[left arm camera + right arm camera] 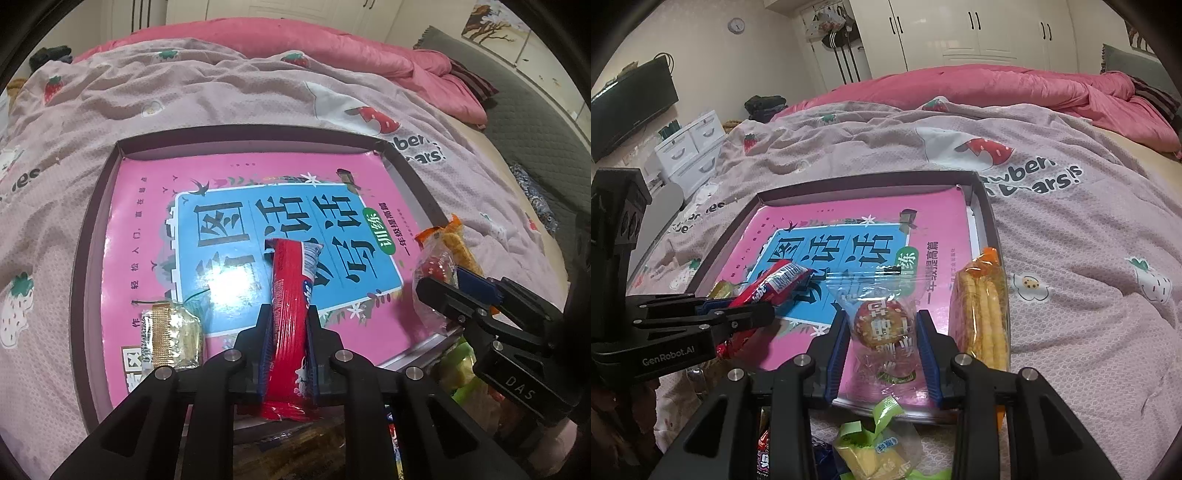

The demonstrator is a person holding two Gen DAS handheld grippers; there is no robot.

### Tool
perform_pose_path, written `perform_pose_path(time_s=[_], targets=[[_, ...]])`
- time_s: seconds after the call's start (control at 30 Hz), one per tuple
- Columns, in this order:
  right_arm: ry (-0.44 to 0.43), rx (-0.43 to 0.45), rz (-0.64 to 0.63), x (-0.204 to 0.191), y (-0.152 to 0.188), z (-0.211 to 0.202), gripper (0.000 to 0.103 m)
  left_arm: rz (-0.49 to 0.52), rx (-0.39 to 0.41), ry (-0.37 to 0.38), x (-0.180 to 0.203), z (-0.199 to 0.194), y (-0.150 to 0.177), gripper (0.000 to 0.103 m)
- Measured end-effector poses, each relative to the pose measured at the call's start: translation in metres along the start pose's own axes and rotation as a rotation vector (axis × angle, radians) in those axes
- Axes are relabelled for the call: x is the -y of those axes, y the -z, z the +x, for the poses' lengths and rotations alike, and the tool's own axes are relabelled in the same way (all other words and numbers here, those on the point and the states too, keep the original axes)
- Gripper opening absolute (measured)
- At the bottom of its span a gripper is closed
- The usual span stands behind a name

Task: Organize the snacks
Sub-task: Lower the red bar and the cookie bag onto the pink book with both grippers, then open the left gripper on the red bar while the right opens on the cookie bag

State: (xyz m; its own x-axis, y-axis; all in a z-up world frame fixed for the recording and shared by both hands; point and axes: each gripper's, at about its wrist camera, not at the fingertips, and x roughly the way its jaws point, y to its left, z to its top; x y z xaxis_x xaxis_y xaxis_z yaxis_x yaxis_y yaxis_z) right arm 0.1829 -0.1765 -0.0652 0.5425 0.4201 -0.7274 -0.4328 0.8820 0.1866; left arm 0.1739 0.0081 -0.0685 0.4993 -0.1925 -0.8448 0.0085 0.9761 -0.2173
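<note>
Two grippers: each is clamped on its own snack above a shallow box lying on the bed
Left gripper (pixel 288 325): jaws pressed together on a long red wrapper (pixel 291 295), gripped around its middle; the far end sticks out over the pink book (pixel 147 206) and the near end hangs out behind the fingers
Right gripper (pixel 882 332): jaws part-way closed on a clear packet with a round red-printed snack (pixel 881 326) inside; the blue pads touch the loose film at both sides
Box (pixel 92 229): dark low rim, the pink book covers its floor; a gold-edged foil packet (pixel 173 336) already rests on the book near the left corner
Beside the right gripper: an orange pack of ridged biscuits (pixel 979 314) lies along the box's right rim, partly over it
Nearer the camera: green-wrapped sweets (pixel 875 446) and other wrappers wait on the strawberry blanket (pixel 1089 240)
Risk, left: the long wrapper is held at one narrow band, so it may pivot or slide on release and land across the foil packet
Risk, right: the pads hold mostly film, not the snack, so the packet could slip out, or the biscuit crack if squeezed harder
Risk, both: the grippers are near each other over the same box and could bump when lowering
</note>
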Motion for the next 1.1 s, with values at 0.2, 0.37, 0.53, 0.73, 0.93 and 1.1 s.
perform_pose_path(time_s=[0.2, 0.37, 0.53, 0.73, 0.93, 1.1], targets=[[0.001, 0.0, -0.002, 0.0, 0.0, 0.0, 0.037, 0.002, 0.006, 0.002, 0.0, -0.002, 0.0, 0.018], [-0.001, -0.001, -0.001, 0.001, 0.0, 0.0, 0.037, -0.005, 0.011, 0.0, -0.001, -0.005, -0.001, 0.019], [0.004, 0.002, -0.002, 0.001, -0.001, 0.0, 0.037, -0.003, 0.022, 0.004, 0.0, -0.01, -0.002, 0.02], [0.007, 0.005, 0.0, 0.001, -0.001, -0.002, 0.037, -0.003, 0.025, 0.007, -0.001, -0.014, -0.002, 0.021], [0.012, 0.016, 0.006, 0.003, -0.001, -0.006, 0.037, -0.005, 0.039, 0.009, -0.001, -0.021, -0.004, 0.021], [0.013, 0.023, 0.007, 0.004, -0.001, -0.008, 0.037, -0.011, 0.054, 0.016, -0.003, -0.029, -0.006, 0.022]])
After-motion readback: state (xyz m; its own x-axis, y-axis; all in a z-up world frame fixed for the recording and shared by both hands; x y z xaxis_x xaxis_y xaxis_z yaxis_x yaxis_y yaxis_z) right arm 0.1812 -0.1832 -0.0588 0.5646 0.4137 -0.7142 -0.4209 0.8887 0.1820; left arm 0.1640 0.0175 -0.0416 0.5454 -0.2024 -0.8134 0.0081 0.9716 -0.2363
